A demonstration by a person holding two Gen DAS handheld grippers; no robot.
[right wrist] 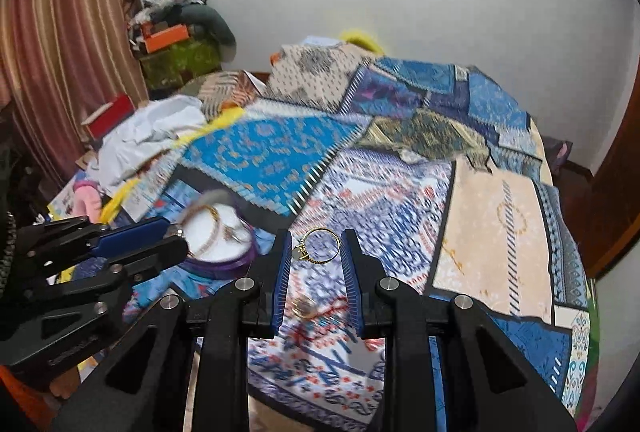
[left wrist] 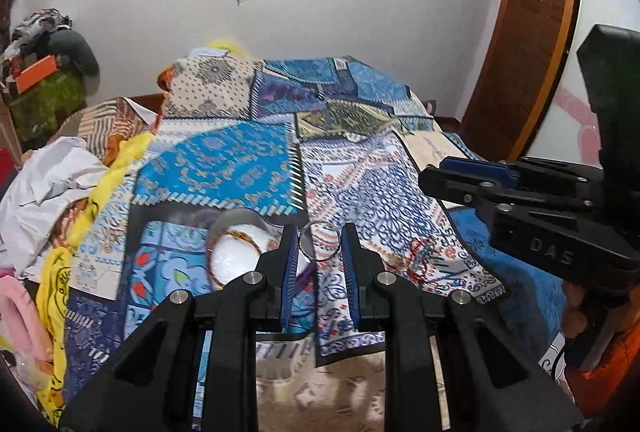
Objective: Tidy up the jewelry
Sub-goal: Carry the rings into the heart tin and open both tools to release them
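Note:
My left gripper [left wrist: 320,244] is shut on a thin silver ring [left wrist: 320,240], held between its blue pads above the patterned bedspread. My right gripper [right wrist: 318,246] is shut on a gold ring [right wrist: 318,246] with a small ornament at its left side. An open round jewelry box [left wrist: 236,256] with a white lining and a purple rim lies on the bed just left of the left gripper, with a beaded bangle [left wrist: 216,252] in it. It also shows in the right wrist view [right wrist: 218,240]. Another small gold ring [right wrist: 303,307] lies on the bedspread under the right gripper.
The bed [left wrist: 248,159] is covered by a blue patchwork bedspread. White cloth [left wrist: 44,183], yellow fabric [left wrist: 60,272] and a pink item lie along its left edge. A wooden door [left wrist: 528,31] stands at right, a curtain [right wrist: 68,43] at left, a clothes pile [right wrist: 180,31] at the wall.

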